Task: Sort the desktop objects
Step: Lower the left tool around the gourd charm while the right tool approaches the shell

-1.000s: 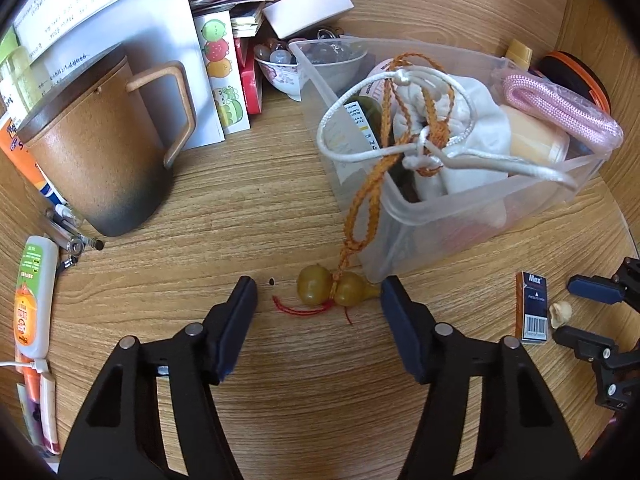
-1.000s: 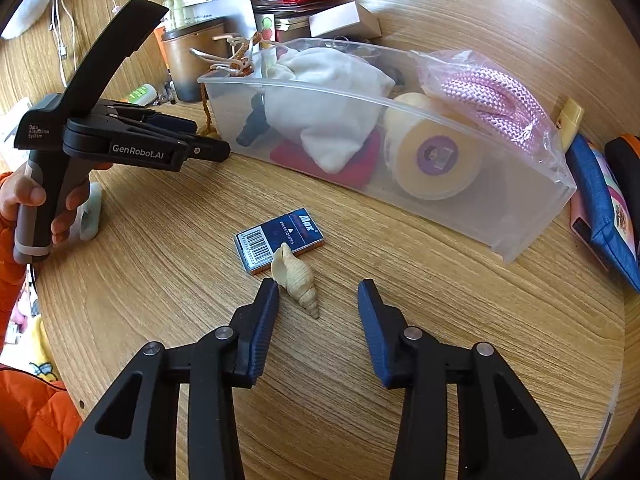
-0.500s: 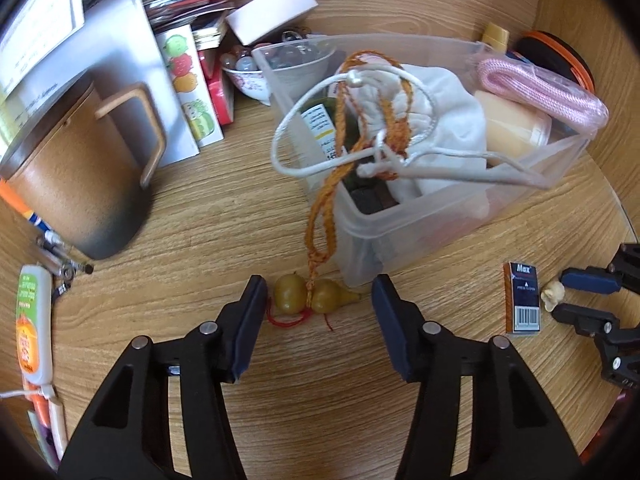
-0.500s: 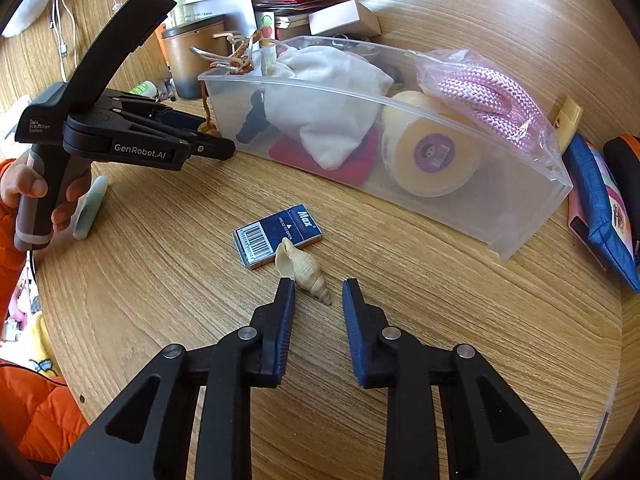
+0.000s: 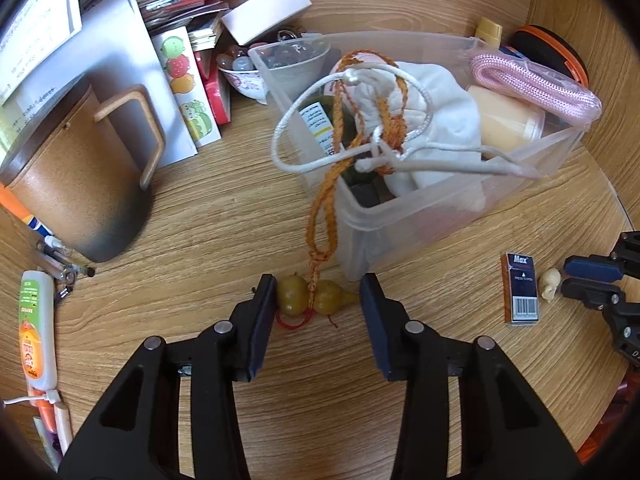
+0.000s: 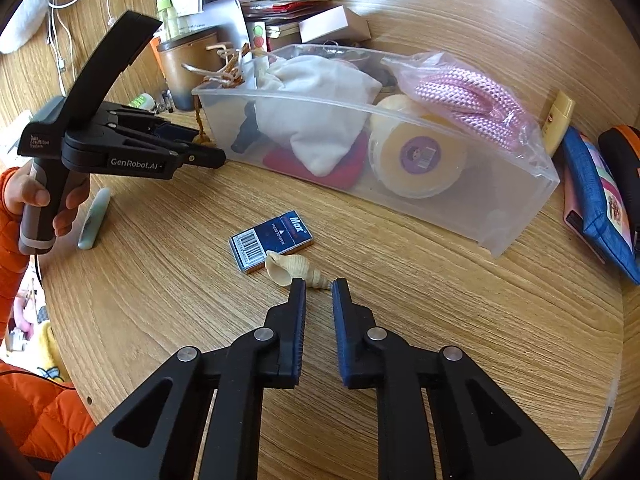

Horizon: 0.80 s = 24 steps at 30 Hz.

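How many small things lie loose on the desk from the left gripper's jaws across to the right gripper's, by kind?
gourd charm: 1
blue Max box: 1
seashell: 1
Total: 3
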### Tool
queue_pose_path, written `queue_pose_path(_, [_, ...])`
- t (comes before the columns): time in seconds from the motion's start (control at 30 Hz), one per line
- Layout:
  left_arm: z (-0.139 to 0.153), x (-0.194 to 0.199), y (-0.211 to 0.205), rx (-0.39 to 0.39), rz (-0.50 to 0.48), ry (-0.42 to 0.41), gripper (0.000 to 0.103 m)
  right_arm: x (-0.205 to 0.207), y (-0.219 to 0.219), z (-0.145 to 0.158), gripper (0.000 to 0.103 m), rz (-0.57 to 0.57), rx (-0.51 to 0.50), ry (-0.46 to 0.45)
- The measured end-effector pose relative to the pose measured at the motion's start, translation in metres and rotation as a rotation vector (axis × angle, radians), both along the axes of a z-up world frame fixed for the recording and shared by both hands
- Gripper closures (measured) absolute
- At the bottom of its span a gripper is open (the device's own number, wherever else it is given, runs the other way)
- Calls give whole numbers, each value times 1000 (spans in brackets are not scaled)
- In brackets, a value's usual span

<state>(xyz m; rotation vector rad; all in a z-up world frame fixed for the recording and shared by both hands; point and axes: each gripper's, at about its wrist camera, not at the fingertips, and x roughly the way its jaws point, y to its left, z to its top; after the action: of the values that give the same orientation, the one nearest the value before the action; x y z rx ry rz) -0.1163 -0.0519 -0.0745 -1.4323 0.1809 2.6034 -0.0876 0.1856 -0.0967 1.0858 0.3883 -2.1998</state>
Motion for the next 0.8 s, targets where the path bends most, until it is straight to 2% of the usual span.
queue_pose_path(0.2, [12, 8, -5, 29, 14, 29, 61, -1, 0, 1, 91, 4, -3, 1])
queue_pose_path(0.37, [23, 16, -9, 65, 27, 56, 61, 0, -9, 1, 91, 20, 31, 6])
queue_pose_path(0.53, [27, 14, -2, 86, 32, 69, 61, -2, -16, -3, 82, 33, 48, -18])
queue_pose_path(0.57, [26, 4, 10, 93, 33, 70, 61, -3, -18, -4, 81, 33, 52, -20])
queue_pose_path(0.67, [28, 9, 4, 108, 30, 71, 61, -3, -21, -4, 76, 35, 62, -18])
queue_pose_path(0.73, [28, 9, 5, 113, 27, 72, 61, -5, -24, -5, 68, 35, 67, -19])
queue_pose_path(0.8, [28, 11, 3, 118, 25, 73, 61, -6, -26, -4, 65, 39, 71, -12])
